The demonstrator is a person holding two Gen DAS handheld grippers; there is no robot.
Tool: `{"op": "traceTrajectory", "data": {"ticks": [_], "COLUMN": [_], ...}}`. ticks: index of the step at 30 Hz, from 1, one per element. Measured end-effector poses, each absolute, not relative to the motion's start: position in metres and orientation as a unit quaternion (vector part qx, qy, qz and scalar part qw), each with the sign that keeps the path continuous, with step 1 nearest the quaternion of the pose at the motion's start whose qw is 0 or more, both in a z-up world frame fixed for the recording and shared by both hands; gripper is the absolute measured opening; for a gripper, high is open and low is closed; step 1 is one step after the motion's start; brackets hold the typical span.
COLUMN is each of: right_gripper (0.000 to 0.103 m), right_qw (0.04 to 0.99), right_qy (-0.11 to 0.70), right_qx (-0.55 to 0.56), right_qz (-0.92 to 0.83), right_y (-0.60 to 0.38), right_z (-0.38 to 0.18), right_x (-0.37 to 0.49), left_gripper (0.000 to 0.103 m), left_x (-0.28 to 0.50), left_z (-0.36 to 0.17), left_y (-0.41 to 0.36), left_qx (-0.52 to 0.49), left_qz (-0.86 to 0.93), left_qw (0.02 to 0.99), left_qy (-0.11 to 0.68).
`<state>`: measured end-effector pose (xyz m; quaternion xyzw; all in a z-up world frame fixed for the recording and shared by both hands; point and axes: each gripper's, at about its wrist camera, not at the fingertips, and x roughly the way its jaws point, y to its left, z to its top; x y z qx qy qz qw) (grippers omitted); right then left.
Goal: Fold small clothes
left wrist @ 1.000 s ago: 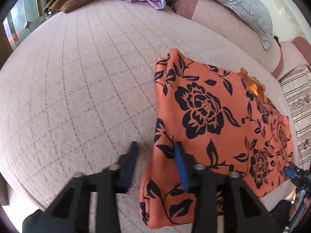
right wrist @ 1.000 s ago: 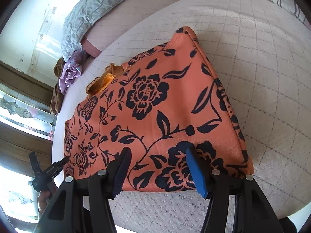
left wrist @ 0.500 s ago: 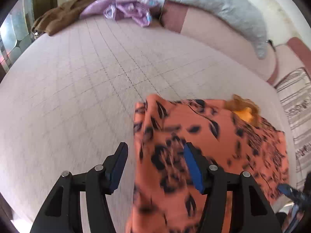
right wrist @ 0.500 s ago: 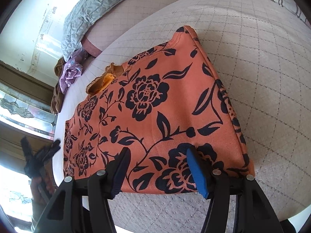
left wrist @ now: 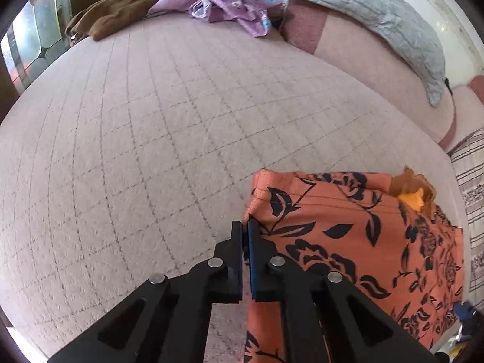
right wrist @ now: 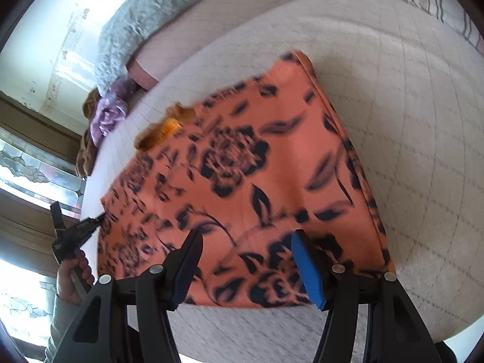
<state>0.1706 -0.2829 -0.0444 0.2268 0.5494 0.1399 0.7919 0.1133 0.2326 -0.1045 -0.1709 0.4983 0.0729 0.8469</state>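
An orange garment [right wrist: 257, 166] printed with dark flowers is shown spread flat on the quilted bed cover [left wrist: 136, 136], near the edge closest to the person. A ruffled orange trim [left wrist: 411, 187] is seen at its far edge. The garment is judged to be partly folded already, as a doubled, rounded edge is visible along one side.

The step in hand is judged to be the taking of a corner for the next fold. For this to be done well, every layer at the corner should be caught between the pads and lifted together, and the corner should be carried over level so that the edges are brought into line.

The left gripper [left wrist: 245, 227] is seen with its jaws closed down to a narrow slit at the garment's near-left corner; the cloth edge is met at the fingertips, and the corner appears to be pinched, though how much fabric is caught cannot be told. The right gripper [right wrist: 246, 242] is held with its jaws standing wide apart over the garment's near hem; nothing is gripped, and whether the tips touch the cloth cannot be told.

Farther off, a purple cloth [left wrist: 236, 9], a brown garment [left wrist: 127, 9] and a grey quilt [left wrist: 378, 21] are seen lying at the head of the bed.
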Motion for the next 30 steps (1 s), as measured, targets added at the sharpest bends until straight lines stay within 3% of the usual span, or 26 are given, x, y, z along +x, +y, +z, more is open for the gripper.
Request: {"op": "traceTrajectory", "data": {"ticks": [3, 6, 12, 15, 19, 24, 30], "right_gripper": [0.068, 0.077, 0.074, 0.076, 0.076, 0.077, 0.08], "right_qw": [0.805, 0.802, 0.763, 0.754, 0.78, 0.778, 0.746], "right_qy": [0.52, 0.504, 0.537, 0.521, 0.511, 0.516, 0.527], "right_qx": [0.232, 0.25, 0.344, 0.393, 0.344, 0.332, 0.379], "right_qz": [0.169, 0.202, 0.106, 0.083, 0.114, 0.137, 0.149], "right_y": [-0.271, -0.261, -0.302, -0.317, -0.304, -0.297, -0.298], "right_z": [-0.021, -0.017, -0.077, -0.07, -0.04, -0.034, -0.046], "right_x": [0.189, 0.225, 0.309, 0.308, 0.265, 0.181, 0.092], "left_gripper": [0.019, 0.044, 0.047, 0.047, 0.047, 0.066, 0.068], "left_x": [0.113, 0.081, 0.015, -0.008, -0.022, -0.02, -0.024], "left_z": [-0.096, -0.075, -0.068, -0.077, -0.085, -0.075, -0.064], "left_y": [0.231, 0.215, 0.181, 0.176, 0.171, 0.148, 0.121], "left_qx": [-0.17, -0.156, -0.121, -0.124, -0.129, -0.134, -0.119], "left_qz": [0.073, 0.065, 0.024, 0.018, 0.021, 0.011, -0.013], "left_qw": [0.844, 0.862, 0.872, 0.868, 0.863, 0.865, 0.869], "left_qy": [0.503, 0.478, 0.473, 0.481, 0.489, 0.483, 0.48]}}
